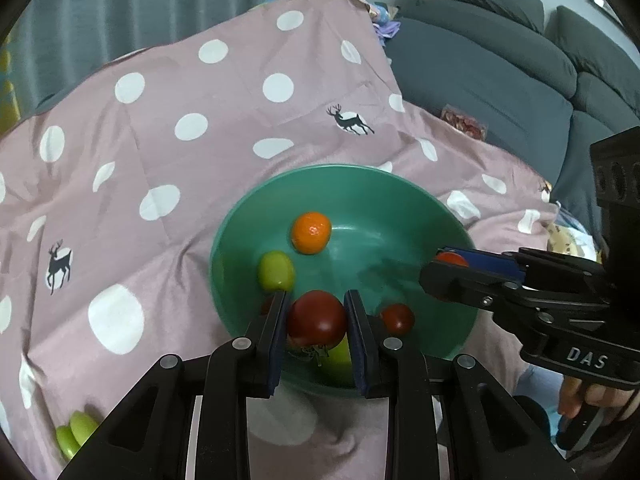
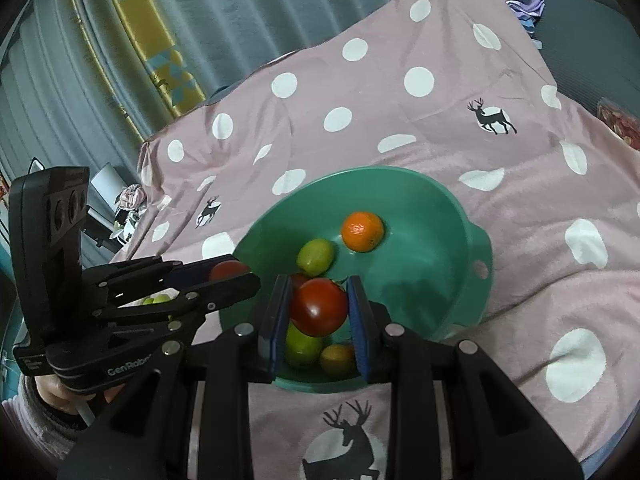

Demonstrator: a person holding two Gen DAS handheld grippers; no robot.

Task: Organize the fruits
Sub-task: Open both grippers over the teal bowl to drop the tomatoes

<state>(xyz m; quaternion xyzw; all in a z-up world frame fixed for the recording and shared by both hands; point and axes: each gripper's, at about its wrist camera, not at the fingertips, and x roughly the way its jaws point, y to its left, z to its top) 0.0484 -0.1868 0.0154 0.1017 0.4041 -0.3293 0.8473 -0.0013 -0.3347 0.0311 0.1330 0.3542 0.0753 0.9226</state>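
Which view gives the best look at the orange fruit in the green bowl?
The right wrist view: the orange fruit lies unobstructed in the green bowl, rind detail visible. The left wrist view shows it equally clear of obstruction, slightly smaller.

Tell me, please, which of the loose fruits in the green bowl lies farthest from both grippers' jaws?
The round orange tangerine, lying alone toward the far side of the green plastic bowl; the other loose fruits sit nearer.
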